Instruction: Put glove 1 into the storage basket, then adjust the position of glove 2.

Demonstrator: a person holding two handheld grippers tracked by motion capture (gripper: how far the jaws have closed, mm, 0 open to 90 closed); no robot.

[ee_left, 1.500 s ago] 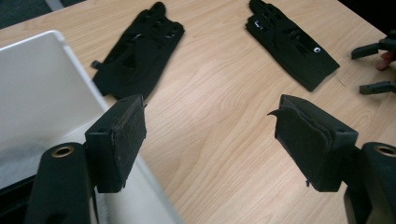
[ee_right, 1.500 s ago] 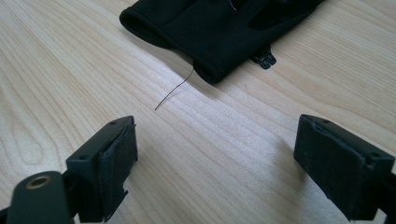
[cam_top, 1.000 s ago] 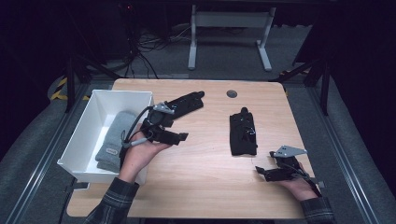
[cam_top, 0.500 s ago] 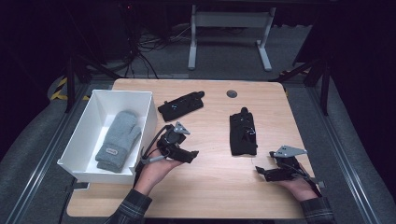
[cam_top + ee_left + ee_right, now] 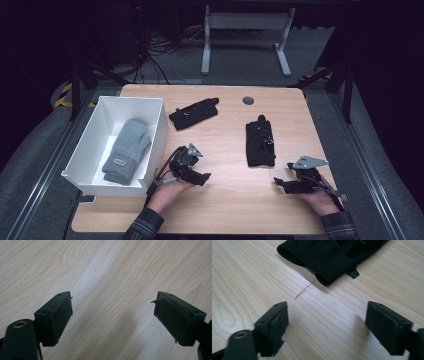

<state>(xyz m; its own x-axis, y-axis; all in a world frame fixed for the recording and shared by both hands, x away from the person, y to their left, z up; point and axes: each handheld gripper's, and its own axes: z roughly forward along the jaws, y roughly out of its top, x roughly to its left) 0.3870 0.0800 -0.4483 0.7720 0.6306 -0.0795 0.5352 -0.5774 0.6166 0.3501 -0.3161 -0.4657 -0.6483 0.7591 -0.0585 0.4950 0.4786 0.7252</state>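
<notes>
My left gripper (image 5: 196,176) has just dropped from the white box (image 5: 155,131), leaving the grey mitten (image 5: 125,150) inside, jaws opening empty, while my right gripper (image 5: 286,184), narrowing but empty, waits by the lower-right black glove (image 5: 260,145).

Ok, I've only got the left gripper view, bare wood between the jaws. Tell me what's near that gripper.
Observer: The left gripper, jaws just opening wider and empty, is beside a white bin holding a grey mitten.
Operator: Name what's outside the bin.
Observer: Two black gloves: the far glove beyond the left gripper, the near glove toward the right.
Operator: Place the right gripper.
Observer: The right gripper faces the near glove's cuff without touching, jaws open but just narrowing, nothing between them.
</notes>
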